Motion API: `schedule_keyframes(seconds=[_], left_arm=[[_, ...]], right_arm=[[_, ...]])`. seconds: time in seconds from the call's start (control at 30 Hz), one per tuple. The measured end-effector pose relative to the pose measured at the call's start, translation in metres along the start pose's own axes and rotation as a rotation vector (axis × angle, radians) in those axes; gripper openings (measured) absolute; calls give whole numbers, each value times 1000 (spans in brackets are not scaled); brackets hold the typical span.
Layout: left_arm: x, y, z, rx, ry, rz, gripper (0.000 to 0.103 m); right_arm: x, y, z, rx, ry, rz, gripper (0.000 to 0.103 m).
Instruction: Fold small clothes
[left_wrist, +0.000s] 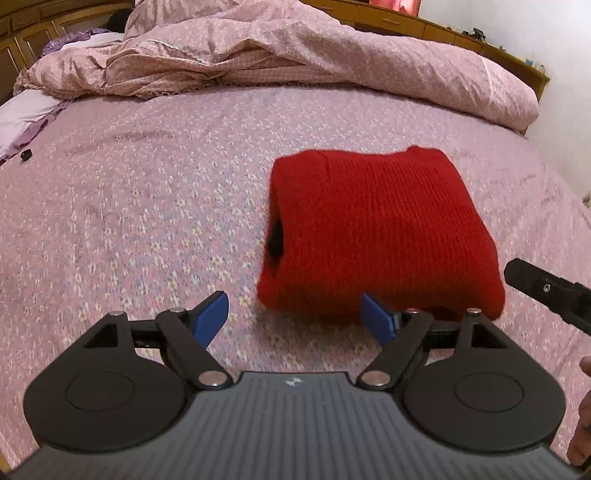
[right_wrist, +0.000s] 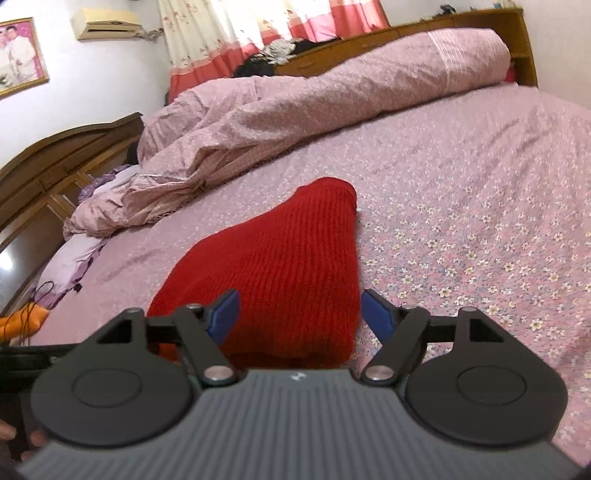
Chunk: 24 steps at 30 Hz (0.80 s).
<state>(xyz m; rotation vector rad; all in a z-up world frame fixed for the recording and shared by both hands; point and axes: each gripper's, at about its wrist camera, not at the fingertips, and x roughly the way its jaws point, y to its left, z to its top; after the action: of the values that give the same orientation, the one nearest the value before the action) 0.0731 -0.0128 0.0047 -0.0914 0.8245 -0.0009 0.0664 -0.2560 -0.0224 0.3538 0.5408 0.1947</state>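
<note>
A red knitted garment (left_wrist: 376, 229) lies folded into a compact block on the pink floral bedsheet (left_wrist: 147, 206). My left gripper (left_wrist: 295, 314) is open and empty, just short of the garment's near left corner. Its blue fingertips (left_wrist: 212, 314) hold nothing. In the right wrist view the same garment (right_wrist: 280, 273) lies right in front of my right gripper (right_wrist: 299, 310), which is open and empty with the garment's near edge between its spread jaws. Part of the right gripper shows at the right edge of the left wrist view (left_wrist: 546, 288).
A crumpled pink duvet (left_wrist: 280, 55) is heaped along the far side of the bed. A wooden headboard (right_wrist: 48, 173) and a lilac pillow (right_wrist: 77, 258) lie to the left. An orange object with a black cable (right_wrist: 26, 317) sits at the bed's left edge.
</note>
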Motion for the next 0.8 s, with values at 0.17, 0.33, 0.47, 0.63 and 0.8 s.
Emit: schedule_keyframes(seconds=[0.17,0.33,0.47,0.63,0.8], left_arm=[[-1,-10,-14,28,36,-3,85],[1,-8,-19,3,55,-8,86],[5,-9,-22,-2,69,-3,86],[6,-9,-23,-1,66,10,86],[9,-8,-23,-4,76,13,86]], right_arm=[[-8,3,-11,-28,13,-5,75],[-6,3,-21,-22,44,-37,75],[-4,6,-26,-36,66,-49,75],[-2,13,-29,-76,77,-52,75],[-1,15,-31,-83,97,-59,75]])
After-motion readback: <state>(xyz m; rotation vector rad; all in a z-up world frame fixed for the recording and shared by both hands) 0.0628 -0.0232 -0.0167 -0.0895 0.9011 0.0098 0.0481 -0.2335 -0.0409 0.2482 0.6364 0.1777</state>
